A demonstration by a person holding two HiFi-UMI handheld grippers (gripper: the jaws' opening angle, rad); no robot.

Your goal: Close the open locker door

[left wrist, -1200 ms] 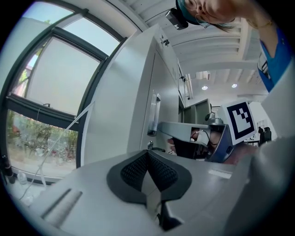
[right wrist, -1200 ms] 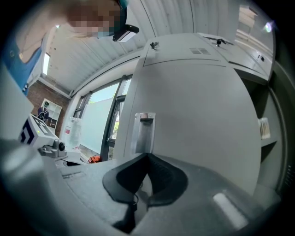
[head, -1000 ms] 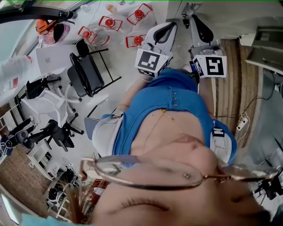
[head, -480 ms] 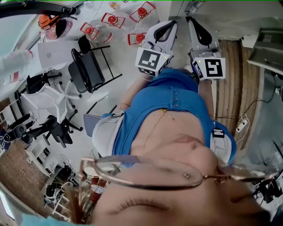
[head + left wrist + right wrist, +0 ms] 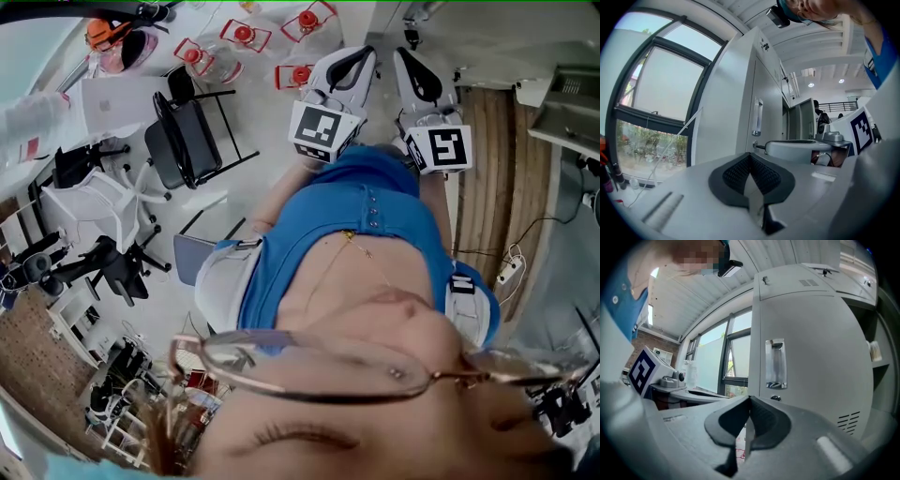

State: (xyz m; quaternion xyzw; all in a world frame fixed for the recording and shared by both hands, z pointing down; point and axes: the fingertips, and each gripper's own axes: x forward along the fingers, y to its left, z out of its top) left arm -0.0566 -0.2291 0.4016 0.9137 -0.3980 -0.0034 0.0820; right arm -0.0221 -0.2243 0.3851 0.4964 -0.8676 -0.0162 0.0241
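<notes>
Both grippers are held up side by side in front of a blue-shirted person. In the head view my left gripper (image 5: 349,58) and right gripper (image 5: 412,61) point away, each with its marker cube. The left gripper (image 5: 750,157) is shut with nothing between its pads. It looks along a row of grey lockers (image 5: 740,103), one with a handle (image 5: 757,116). The right gripper (image 5: 750,400) is shut and empty. It faces a grey locker door (image 5: 811,357) with a recessed handle (image 5: 775,364), a keyhole (image 5: 776,398) and vent slots (image 5: 848,420). A dark open compartment (image 5: 881,371) shows at this door's right edge.
Large windows (image 5: 661,93) stand beside the lockers. The head view shows black folding chairs (image 5: 192,136), a white chair (image 5: 98,211), red-capped containers (image 5: 244,33) and a wooden strip (image 5: 492,178) with a power strip (image 5: 511,267). A further locker door (image 5: 802,117) stands ajar down the row.
The two grippers stay side by side and shut. The surroundings in the head view drift slightly up and left as the head moves.
</notes>
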